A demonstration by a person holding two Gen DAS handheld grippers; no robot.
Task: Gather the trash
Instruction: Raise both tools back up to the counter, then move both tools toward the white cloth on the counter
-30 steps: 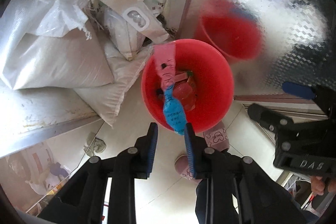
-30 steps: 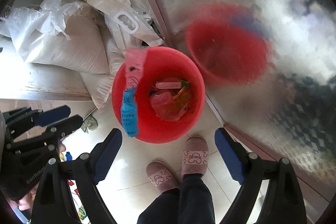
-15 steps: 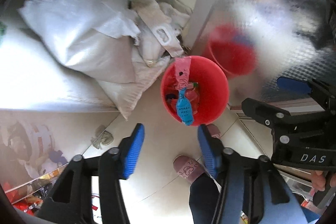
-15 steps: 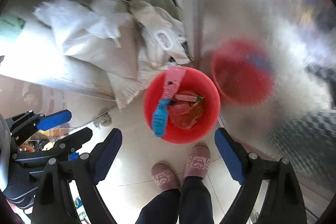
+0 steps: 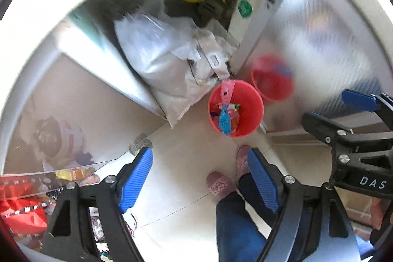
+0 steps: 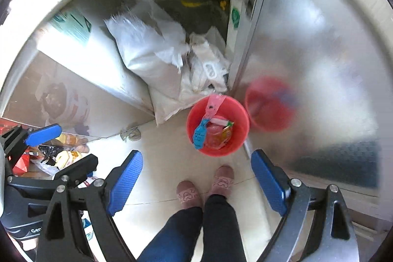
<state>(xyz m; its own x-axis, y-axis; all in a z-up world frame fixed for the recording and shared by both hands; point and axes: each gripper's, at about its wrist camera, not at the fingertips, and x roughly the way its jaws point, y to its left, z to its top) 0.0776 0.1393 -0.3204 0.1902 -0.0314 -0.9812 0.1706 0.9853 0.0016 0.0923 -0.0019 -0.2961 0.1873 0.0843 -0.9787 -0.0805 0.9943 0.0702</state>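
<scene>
A red bucket (image 5: pixel 250 104) stands on the tiled floor far below, with wrappers and other trash inside. A long pink-and-blue wrapper (image 5: pixel 224 119) lies draped over its near rim. My left gripper (image 5: pixel 199 158) points down from high above the bucket. Its jaws are opening, with nothing between them. My right gripper (image 6: pixel 196 158) hangs just as high and is open and empty. It sees the bucket (image 6: pixel 235 114) and the wrapper (image 6: pixel 199 134) ahead of its fingers. Each gripper shows at the edge of the other's view: the right gripper (image 5: pixel 339 112), the left gripper (image 6: pixel 63 149).
White woven sacks (image 5: pixel 167 60) are piled against the bucket's far left side. A patterned metal door (image 5: pixel 319 53) on the right mirrors the bucket. The person's slippered feet (image 6: pixel 203 188) stand just before the bucket. Snack packets (image 6: pixel 61 156) lie at the lower left.
Both grippers have risen well above the bucket, which now looks much smaller. The left jaws have spread from nearly shut at the wrapper's blue end to wide apart. The wrapper stays draped over the rim.
</scene>
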